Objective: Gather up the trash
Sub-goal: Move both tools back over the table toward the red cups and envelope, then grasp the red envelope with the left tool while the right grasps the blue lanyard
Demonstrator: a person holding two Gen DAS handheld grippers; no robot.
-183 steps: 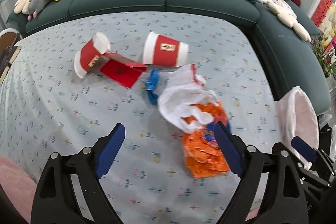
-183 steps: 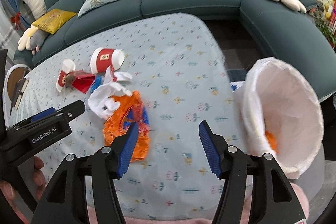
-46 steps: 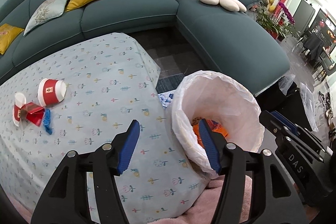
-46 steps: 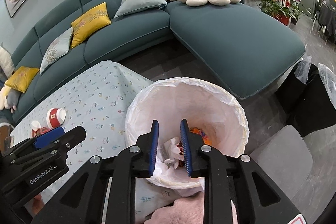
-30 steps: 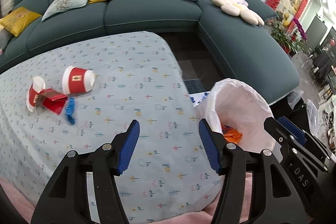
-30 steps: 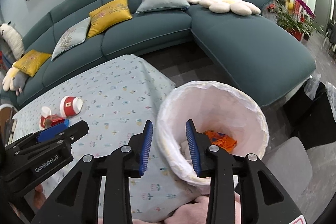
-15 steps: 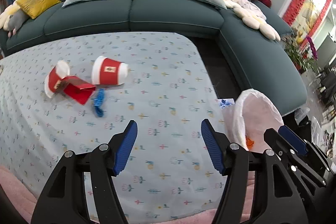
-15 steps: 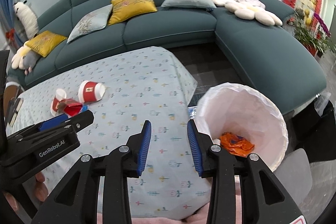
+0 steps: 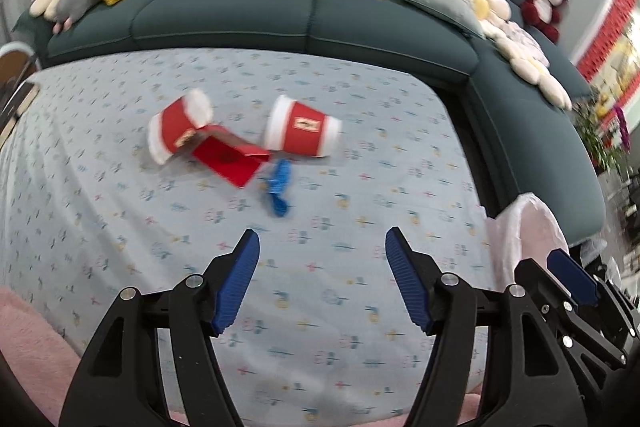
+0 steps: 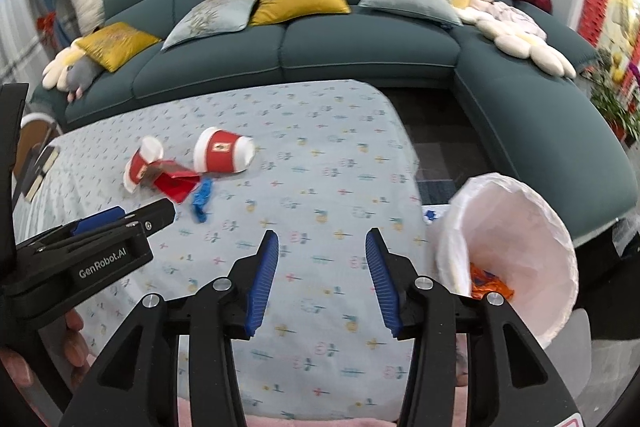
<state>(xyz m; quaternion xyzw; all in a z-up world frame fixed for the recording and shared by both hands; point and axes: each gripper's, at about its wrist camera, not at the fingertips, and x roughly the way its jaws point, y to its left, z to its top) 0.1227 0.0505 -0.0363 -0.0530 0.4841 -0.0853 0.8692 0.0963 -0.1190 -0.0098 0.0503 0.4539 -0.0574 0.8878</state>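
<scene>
On the patterned tablecloth [image 9: 120, 211] lie two red paper cups [image 9: 178, 131] [image 9: 304, 133], a red envelope [image 9: 228, 157] and a blue scrap [image 9: 278, 189]. My left gripper [image 9: 322, 281] hovers open and empty just short of the blue scrap. The same trash shows in the right wrist view: cups [image 10: 142, 163] [image 10: 224, 151], envelope [image 10: 174, 185], blue scrap [image 10: 200, 201]. My right gripper [image 10: 322, 281] hangs over the cloth, its jaws opening with nothing between them. The white-lined bin [image 10: 516, 251] at its right holds orange wrappers [image 10: 490, 285].
A teal corner sofa [image 10: 360, 47] with yellow and grey cushions wraps the far and right sides of the table. The bin's white liner [image 9: 528, 231] edges the table's right corner. Books [image 10: 40, 167] lie at the far left. Pink carpet [image 9: 28, 339] lies below.
Both grippers have swung left from the bin to over the table, nearing the cups. The right gripper's jaws have spread wider, and the left's slightly.
</scene>
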